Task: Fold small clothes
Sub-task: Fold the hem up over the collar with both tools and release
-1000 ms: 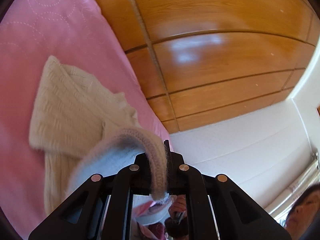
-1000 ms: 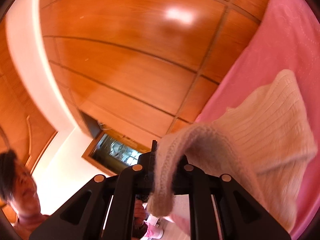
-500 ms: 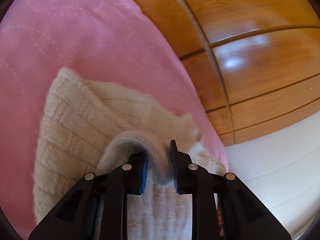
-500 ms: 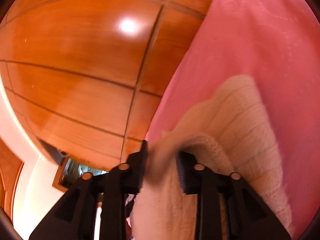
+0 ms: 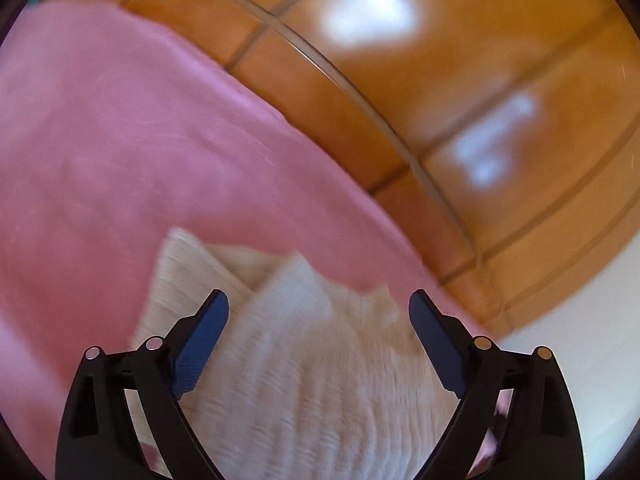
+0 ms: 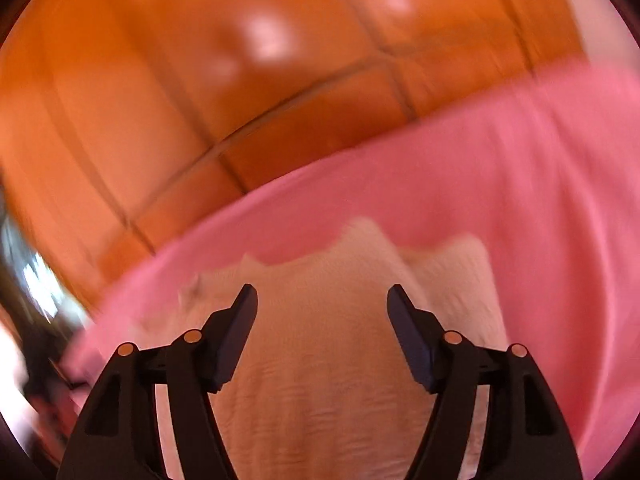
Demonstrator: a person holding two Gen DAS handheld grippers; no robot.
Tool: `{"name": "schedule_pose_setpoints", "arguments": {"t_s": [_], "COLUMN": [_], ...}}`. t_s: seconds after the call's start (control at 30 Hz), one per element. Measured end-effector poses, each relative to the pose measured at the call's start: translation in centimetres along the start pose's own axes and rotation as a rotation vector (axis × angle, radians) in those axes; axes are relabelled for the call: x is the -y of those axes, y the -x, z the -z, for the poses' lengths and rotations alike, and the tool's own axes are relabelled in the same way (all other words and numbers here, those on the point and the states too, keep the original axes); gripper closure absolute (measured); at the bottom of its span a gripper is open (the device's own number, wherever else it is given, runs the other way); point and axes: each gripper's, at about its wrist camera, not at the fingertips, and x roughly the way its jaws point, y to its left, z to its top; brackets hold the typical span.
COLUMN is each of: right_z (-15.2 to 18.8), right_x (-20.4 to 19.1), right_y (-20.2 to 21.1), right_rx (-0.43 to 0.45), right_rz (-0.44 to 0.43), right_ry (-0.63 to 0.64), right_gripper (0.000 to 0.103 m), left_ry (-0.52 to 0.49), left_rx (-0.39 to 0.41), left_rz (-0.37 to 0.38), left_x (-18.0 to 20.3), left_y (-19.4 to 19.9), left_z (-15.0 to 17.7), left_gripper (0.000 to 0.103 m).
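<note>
Both jaws have just been opening, so the left hand-held gripper (image 5: 318, 304) and right hand-held gripper (image 6: 322, 300) stand apart, nothing pinched. The cream knit sweater (image 5: 320, 368) lies doubled on the pink bedsheet (image 5: 120, 152), probably released to set the fold, though it's blurry.

I work in a home bedroom, I think. A pink bedspread (image 5: 120, 152) fills the left and middle of my left view. Glossy wooden wall panels (image 5: 480, 80) run across the top of both views, and a white wall (image 5: 600, 320) shows at lower right.
</note>
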Motion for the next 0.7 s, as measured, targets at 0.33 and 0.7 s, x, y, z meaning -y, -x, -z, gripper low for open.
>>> {"name": "schedule_pose_setpoints", "arguments": {"t_s": [0.33, 0.7], "right_z": [0.4, 0.8], "right_x": [-0.8, -1.6], "right_y": [-7.1, -7.5], "right_rx": [-0.241, -0.176], "right_rz": [0.188, 0.235], "right_ry": [0.167, 0.199], "right_gripper": [0.061, 0.056], "left_ry": [-0.433, -0.4], "left_rx": [-0.206, -0.16], "left_rz": [-0.204, -0.187], "left_x": [8.3, 6.7], "left_y": [-9.8, -10.3], "left_z": [4.2, 4.1], "left_gripper": [0.013, 0.007]}}
